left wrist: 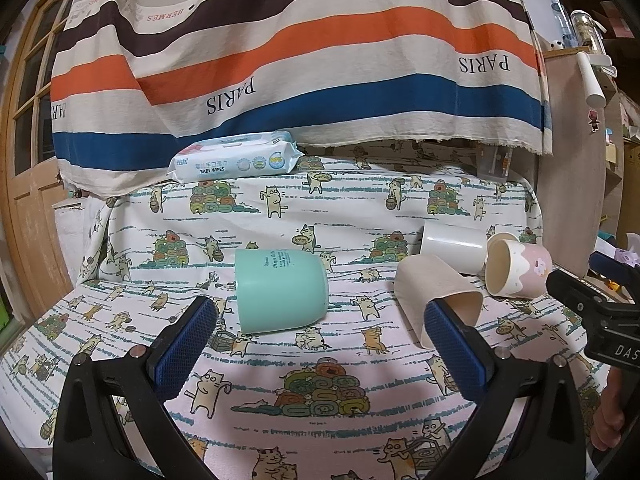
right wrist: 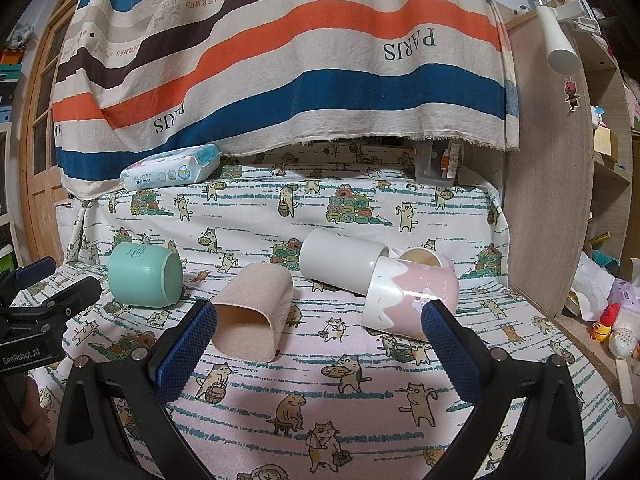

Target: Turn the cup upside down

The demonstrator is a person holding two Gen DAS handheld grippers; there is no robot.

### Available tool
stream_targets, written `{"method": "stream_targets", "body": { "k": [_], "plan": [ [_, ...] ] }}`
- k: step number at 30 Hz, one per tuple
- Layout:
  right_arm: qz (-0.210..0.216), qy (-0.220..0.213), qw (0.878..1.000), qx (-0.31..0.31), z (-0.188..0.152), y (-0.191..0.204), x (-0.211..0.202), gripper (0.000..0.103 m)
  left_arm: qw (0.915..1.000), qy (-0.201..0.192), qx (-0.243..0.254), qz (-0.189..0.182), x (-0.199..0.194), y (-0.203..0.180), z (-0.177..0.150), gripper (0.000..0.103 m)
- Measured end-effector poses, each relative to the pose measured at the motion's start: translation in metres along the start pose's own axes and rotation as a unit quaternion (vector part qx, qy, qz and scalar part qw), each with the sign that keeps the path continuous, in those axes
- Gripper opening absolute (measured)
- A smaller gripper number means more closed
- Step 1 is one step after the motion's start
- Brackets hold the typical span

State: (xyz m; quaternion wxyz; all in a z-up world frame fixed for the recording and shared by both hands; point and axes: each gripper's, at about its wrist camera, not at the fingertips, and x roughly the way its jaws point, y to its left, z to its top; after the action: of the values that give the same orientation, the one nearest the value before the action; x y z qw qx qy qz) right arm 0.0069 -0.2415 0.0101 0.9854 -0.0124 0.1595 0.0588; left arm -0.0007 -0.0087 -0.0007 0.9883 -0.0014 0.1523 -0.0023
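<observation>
A lived-in home: cat-print tablecloth (right wrist: 320,380), baby wipes pack (left wrist: 236,159), wooden door (left wrist: 28,160), cluttered shelves (right wrist: 612,152).

Both wrist cameras look forward, low over the bench (left wrist: 320,420), toward the striped cloth (left wrist: 300,60). The left view sits further left. Both share the four cups and wipes (right wrist: 170,170).

A striped cloth (left wrist: 288,52) in orange, blue, brown and cream, printed with "PARIS", hangs as a backdrop behind the counter (left wrist: 320,432), which wears a cat-patterned cover. Left of the cloth stands a wooden door (left wrist: 28,160) with glass panes. Right of the cloth rises a pale wooden shelf unit (right wrist: 548,200) crowded with small items. The light is dim and indoor.
</observation>
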Motion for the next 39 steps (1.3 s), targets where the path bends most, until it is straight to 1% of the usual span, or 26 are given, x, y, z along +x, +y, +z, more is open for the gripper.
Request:
{"method": "stream_targets", "body": {
  "k": [20,25,30,33,37,39],
  "plan": [
    [0.000,0.000,1.000,0.000,0.000,0.001,0.000,0.103,1.0000,0.000,0.000,0.000,0.000,0.001,0.000,0.103],
    [0.009,0.002,1.000,0.001,-0.001,0.000,0.000,0.103,0.9999,0.008,-0.005,-0.004,0.002,0.007,0.000,0.103],
    [0.005,0.005,1.000,0.004,-0.003,0.002,-0.002,0.103,0.9999,0.011,-0.007,-0.001,0.004,0.007,0.000,0.103],
    [0.006,0.035,0.999,0.005,0.004,0.001,0.001,0.103,0.9998,0.019,-0.004,-0.002,0.007,0.006,0.000,0.103],
    [0.003,0.086,0.996,-0.007,0.031,0.011,0.011,0.103,0.9992,0.039,-0.008,0.000,0.015,0.007,0.000,0.103],
    [0.016,0.111,0.994,-0.007,0.046,0.016,0.020,0.103,0.9981,0.060,-0.011,0.010,0.024,0.008,0.000,0.103]
  ]
}}
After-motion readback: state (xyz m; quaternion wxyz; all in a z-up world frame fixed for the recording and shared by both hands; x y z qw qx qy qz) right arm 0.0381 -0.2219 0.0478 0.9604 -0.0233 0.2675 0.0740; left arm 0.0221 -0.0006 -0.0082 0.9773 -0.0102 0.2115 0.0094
